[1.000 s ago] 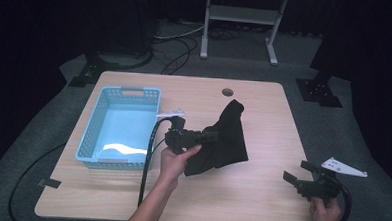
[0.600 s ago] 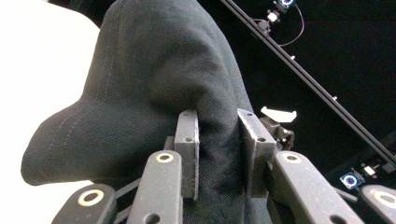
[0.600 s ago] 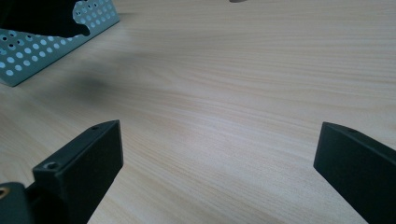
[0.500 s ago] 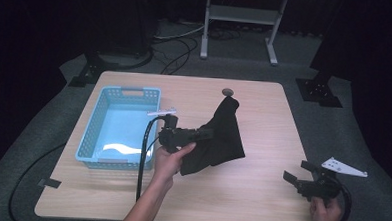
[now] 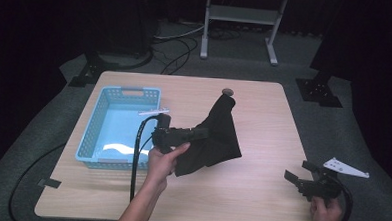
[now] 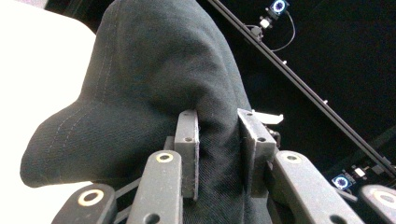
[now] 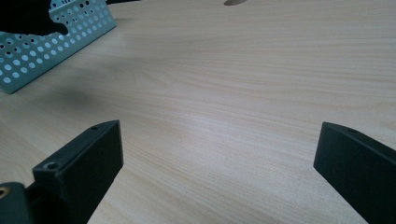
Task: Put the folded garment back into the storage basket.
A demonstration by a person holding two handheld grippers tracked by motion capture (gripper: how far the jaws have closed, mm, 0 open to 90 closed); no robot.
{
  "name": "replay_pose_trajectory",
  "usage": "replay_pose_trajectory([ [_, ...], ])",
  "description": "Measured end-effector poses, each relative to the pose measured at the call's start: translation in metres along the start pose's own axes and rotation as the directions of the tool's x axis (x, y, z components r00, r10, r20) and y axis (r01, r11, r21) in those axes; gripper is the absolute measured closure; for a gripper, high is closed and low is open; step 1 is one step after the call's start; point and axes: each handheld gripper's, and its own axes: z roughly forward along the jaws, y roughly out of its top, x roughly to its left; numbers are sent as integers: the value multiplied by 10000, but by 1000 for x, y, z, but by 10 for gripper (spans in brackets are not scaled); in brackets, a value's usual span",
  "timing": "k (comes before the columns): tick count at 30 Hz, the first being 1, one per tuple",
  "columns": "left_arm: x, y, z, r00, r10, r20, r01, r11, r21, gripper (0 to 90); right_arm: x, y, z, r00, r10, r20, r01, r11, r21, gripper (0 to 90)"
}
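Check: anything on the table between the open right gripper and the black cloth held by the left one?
Nothing: in the high view, bare light wooden tabletop separates the right gripper from the black fabric cloth; the right gripper view also shows bare wood ahead.

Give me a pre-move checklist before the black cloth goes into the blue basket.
1. Grip: left gripper clamps a fold of the black cloth between its pads: ok.
2. Cloth off the table: one corner is lifted, the lower part lies on the table: not ok.
3. Basket ready: blue basket stands beside the cloth, nothing seen inside: ok.
4. Cable: the left gripper's cable hangs along the basket's near corner and may snag: cannot tell.
5. Right gripper: jaws open, nothing between them, at the table's near right edge, away from the path: ok.
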Motion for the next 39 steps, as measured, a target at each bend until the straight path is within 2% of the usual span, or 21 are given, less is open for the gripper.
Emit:
replay_pose_trajectory([
  [6,-8,1,-7,9998,131,148,-130,9999,-61,730,0,0,0,10000,64,46,-64,10000,-4,14],
  [21,-13,3,-23,9979,-83,636,102,9995,-294,730,0,0,1,9999,27,111,-27,10000,39,14],
  [30,-12,9,-33,9977,-223,639,248,9989,-390,729,-1,0,0,9999,79,74,-79,10000,21,14],
  [32,-12,11,-35,9971,-349,675,381,9982,-462,729,-1,0,0,9999,76,70,-76,10000,23,14],
  [39,-12,19,-42,9979,-309,577,330,9988,-355,729,-1,0,0,9999,97,51,-97,10000,10,14],
])
